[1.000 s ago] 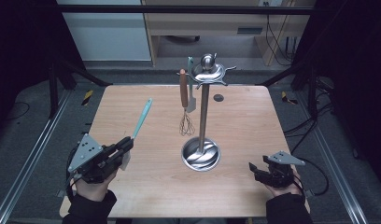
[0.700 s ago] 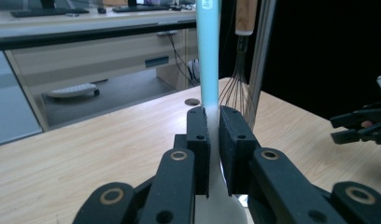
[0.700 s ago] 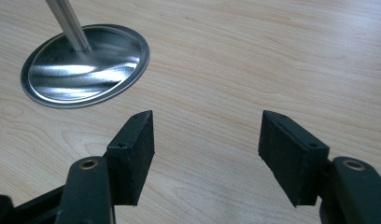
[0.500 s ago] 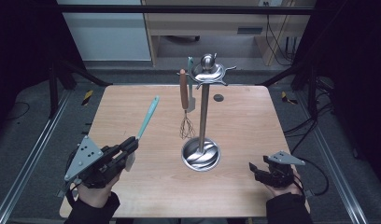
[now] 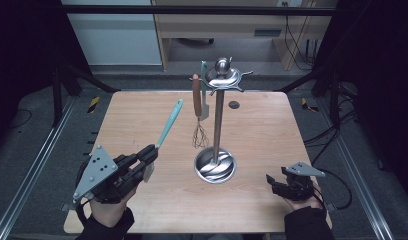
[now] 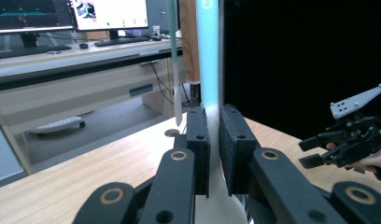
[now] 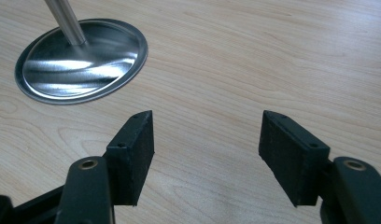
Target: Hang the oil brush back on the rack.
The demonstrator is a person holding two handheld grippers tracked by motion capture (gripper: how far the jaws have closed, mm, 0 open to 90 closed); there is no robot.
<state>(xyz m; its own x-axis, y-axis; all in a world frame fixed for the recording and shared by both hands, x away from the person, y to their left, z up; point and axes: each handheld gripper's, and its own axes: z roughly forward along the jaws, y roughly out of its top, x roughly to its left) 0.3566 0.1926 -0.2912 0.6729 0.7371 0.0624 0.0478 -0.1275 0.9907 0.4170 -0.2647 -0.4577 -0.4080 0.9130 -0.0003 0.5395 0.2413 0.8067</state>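
left tongs clamped on teal spatula (handle rising beyond the pads) | right tongs apart, over bare table

A dark room is seen; a wooden desk stands far, monitors on it, grey floor around.

We hold the left gripper over the table's front-left corner, jaws clamped tight, grey plate up, pointing up and toward the far right. Our left hand wraps its body from below. The right gripper sits low by the front-right corner, jaws wide apart, aimed left, right hand behind it.
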